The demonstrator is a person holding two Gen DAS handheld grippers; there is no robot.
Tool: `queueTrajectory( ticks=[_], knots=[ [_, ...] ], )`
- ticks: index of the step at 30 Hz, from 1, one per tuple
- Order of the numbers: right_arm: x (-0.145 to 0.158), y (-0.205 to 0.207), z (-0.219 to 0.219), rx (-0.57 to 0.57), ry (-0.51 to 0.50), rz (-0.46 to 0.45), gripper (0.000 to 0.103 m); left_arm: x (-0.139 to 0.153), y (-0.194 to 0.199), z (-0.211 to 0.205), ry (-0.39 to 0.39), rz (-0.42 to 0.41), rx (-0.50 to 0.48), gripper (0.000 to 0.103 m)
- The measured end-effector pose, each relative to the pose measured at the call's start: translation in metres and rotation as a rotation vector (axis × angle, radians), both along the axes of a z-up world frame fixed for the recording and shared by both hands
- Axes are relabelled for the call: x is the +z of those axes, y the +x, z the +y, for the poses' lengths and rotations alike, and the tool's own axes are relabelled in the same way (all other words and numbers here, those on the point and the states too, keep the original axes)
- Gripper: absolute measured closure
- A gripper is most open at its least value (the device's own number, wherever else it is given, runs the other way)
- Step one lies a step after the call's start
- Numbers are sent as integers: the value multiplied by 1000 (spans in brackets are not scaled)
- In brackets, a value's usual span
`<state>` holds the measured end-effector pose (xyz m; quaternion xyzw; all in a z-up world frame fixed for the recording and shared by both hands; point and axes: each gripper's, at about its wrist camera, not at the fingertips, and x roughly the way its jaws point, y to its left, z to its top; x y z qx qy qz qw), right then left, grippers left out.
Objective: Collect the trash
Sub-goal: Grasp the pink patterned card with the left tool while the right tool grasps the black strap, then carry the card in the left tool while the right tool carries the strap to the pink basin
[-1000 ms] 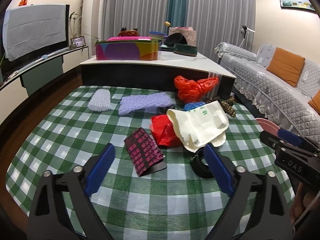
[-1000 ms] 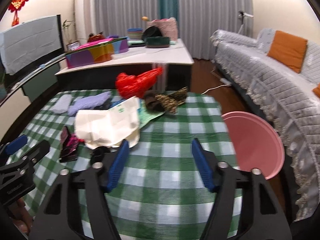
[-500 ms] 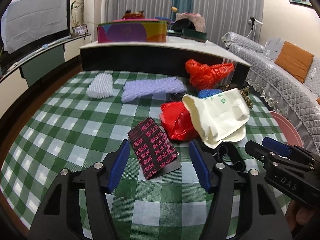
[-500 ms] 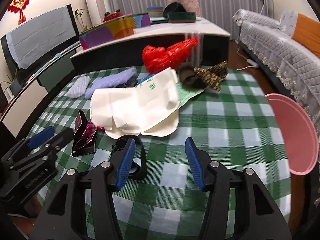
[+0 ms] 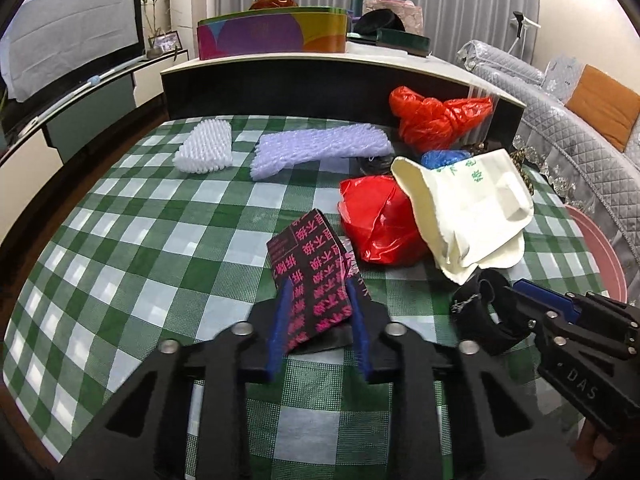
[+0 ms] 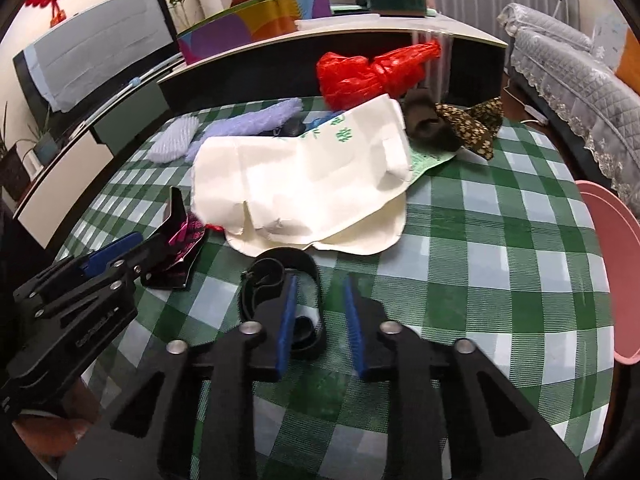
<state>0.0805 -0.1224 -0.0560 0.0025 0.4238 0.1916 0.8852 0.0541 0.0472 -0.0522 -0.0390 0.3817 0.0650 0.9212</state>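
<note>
Jaws of the left gripper (image 5: pixel 320 304) stand narrow, pinched on a black wrapper (image 5: pixel 310 268) printed with pink characters, its front lifted off the checked tablecloth (image 5: pixel 160 248). Jaws of the right gripper (image 6: pixel 320 300) are also narrow, one finger inside a black strap loop (image 6: pixel 280 272) and the loop's side between them, though whether they press it I cannot tell. Just beyond lie a cream bag (image 6: pixel 304 184) over a red bag (image 5: pixel 376 224), then purple foam netting (image 5: pixel 320 148), white foam netting (image 5: pixel 206 148), another red bag (image 5: pixel 436 120). A pink basin (image 6: pixel 616 264) sits beside the table's right edge.
</note>
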Motion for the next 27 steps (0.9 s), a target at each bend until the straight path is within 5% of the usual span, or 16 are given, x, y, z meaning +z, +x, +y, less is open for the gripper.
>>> queueTrajectory(
  ticks=[11, 27],
  knots=[
    [16, -13, -11, -15, 13, -35, 99, 13, -9, -2, 39, -26, 10, 96],
    [57, -41, -38, -86, 37, -159, 99, 46, -35, -11, -2, -112, -32, 97]
  ],
)
